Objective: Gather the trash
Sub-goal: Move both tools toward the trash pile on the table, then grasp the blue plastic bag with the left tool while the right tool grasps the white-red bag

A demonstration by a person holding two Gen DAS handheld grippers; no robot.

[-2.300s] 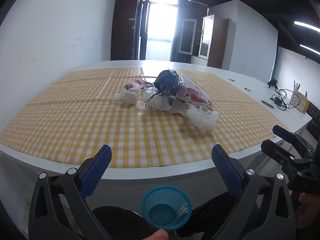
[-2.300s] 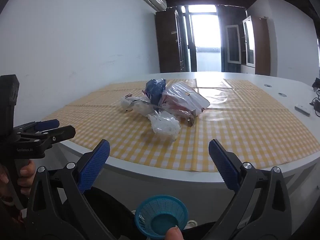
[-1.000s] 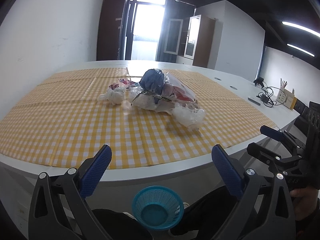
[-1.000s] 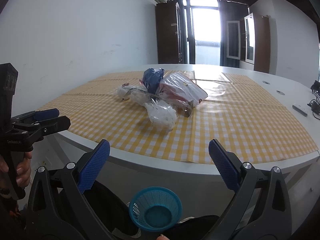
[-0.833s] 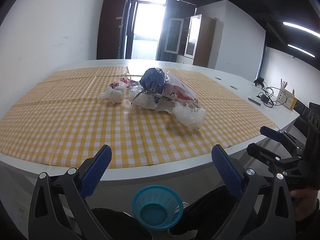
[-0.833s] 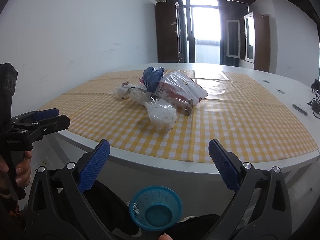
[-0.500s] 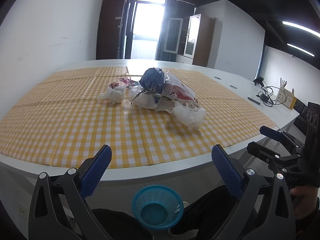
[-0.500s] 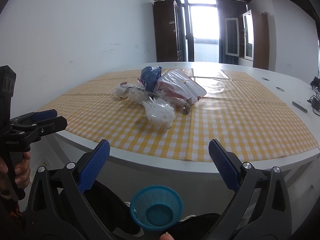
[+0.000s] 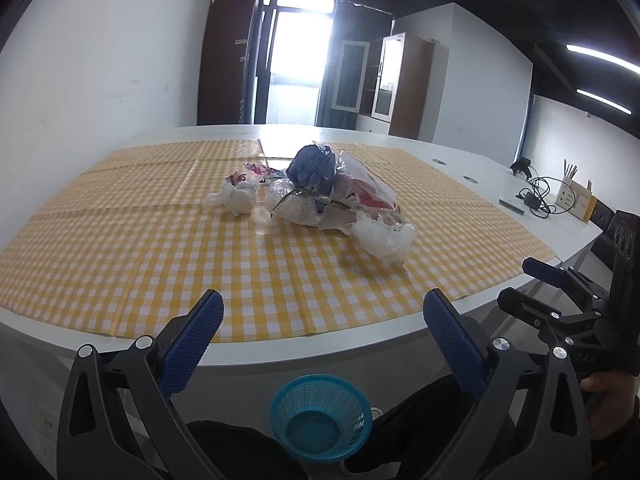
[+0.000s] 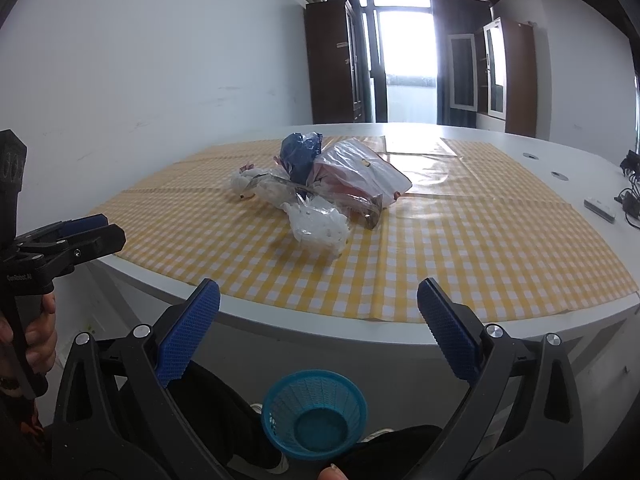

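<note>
I'm holding both the left gripper (image 9: 320,316) and right gripper (image 10: 318,312) wide apart, empty; crinkled plastic trash pile (image 9: 332,200) at centre frame is hiding its contents.

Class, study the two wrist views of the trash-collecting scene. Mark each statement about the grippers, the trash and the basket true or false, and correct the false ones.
1. Both the left gripper and the right gripper are open and empty. True.
2. The blue basket stands on the checked tablecloth. False: it is below the table edge, near the person's legs.
3. The trash pile lies on the tablecloth. True.
4. The basket already holds trash. False: it looks empty.
5. The left gripper touches the crumpled white plastic. False: it is well short of it.
</note>
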